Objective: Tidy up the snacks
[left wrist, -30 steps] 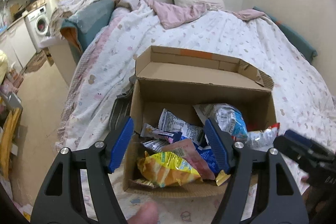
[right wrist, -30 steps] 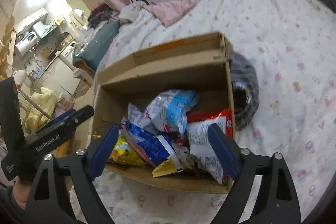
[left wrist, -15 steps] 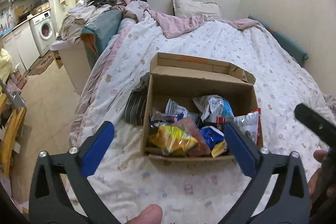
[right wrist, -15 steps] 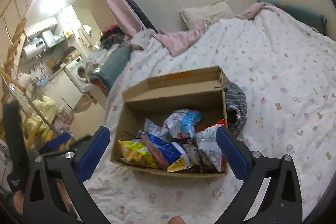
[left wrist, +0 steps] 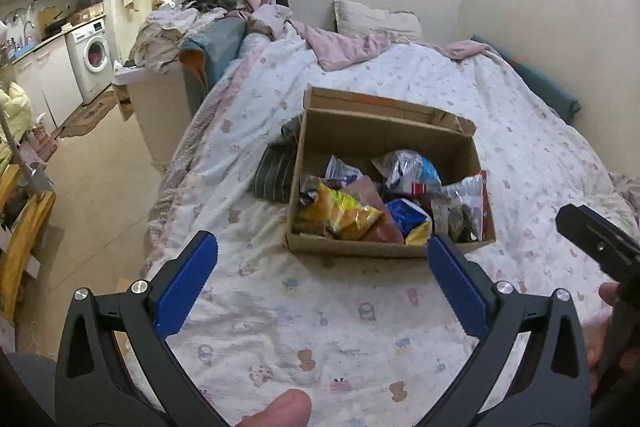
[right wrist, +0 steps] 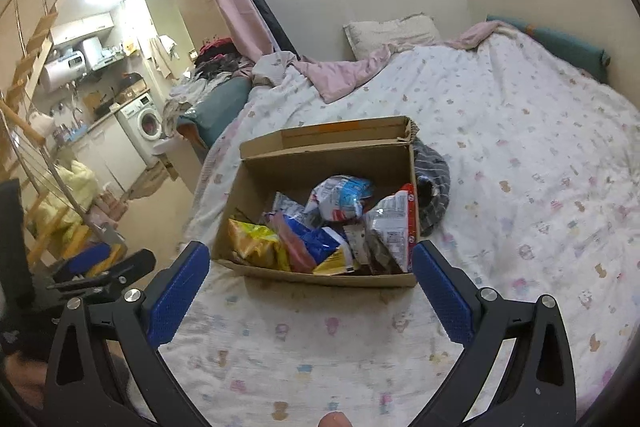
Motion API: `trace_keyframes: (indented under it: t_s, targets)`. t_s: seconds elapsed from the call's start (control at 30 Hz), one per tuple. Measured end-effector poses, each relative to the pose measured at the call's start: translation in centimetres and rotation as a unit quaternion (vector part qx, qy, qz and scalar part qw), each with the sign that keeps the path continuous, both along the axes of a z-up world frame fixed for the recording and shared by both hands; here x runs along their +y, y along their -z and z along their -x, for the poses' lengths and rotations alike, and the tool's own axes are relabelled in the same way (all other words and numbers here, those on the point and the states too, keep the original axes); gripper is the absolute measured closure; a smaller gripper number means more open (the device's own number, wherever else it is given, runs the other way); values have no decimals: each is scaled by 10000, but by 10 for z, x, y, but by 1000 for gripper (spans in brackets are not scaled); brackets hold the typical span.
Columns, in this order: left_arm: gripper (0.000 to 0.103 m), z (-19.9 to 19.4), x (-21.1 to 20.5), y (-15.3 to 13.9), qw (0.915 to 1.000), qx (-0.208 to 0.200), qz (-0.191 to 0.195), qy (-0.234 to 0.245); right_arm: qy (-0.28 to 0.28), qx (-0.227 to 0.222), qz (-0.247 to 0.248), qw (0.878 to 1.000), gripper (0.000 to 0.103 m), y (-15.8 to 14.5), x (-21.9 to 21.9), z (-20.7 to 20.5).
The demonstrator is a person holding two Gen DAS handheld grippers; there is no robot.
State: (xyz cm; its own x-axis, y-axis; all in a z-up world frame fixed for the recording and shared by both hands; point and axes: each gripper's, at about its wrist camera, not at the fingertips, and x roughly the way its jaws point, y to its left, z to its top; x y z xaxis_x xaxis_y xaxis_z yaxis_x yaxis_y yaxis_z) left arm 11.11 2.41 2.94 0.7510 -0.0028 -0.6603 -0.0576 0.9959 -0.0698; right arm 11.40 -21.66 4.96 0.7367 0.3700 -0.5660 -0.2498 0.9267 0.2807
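Left wrist view: an open brown cardboard box [left wrist: 384, 251] is seen resting on a bed covered with a white quilt printed with small pastel figures [left wrist: 320, 323], and it is filled with crinkled snack packets. Among them, a yellow and orange bag [left wrist: 340, 213] is lodged at the near left, a dark blue packet [left wrist: 406, 217] at the middle, a silver and light blue bag [left wrist: 408, 167] toward the back, and a clear packet with a red edge [left wrist: 468, 203] against the right wall. A dark striped garment [left wrist: 276, 169] is pressed against the box's left side. The left gripper [left wrist: 320, 291] is held released, blue pads spread wide and nothing between them, short of the box. The right gripper [right wrist: 308, 291] is likewise held wide apart and empty, near the box's front edge.
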Motion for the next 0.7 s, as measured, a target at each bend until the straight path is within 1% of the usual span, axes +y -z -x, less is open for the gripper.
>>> trace_keyframes:
  t_s: [0.07,0.13,0.23,0.37,0.47,0.53,0.7]
  targets:
    - [0,0,-4,5,9999,-31,-167,-20,73,-66,137,9999,0,9,2,1]
    - [0,-3,-7,9,9998,-8,-214,58,194,-117,334,9992,0,18,5,0]
    - [0,-9,-4,14,9999,88,-57,21,304,-60,444,9985,0,27,9,-6]
    - [0,-16,-5,22,9996,269,-12,11,396,-131,858,9954,0,35,17,-10]
    - [0,-16,-8,24,9996,278,-64,34,466,-57,913,9947,0,39,16,-13]
    - [0,-16,-10,24,9996,268,-101,42,548,-104,1009,9933,0,39,17,-12]
    - [0,-16,-10,24,9996,279,-94,25,587,-82,928,9939,0,38,14,-13]
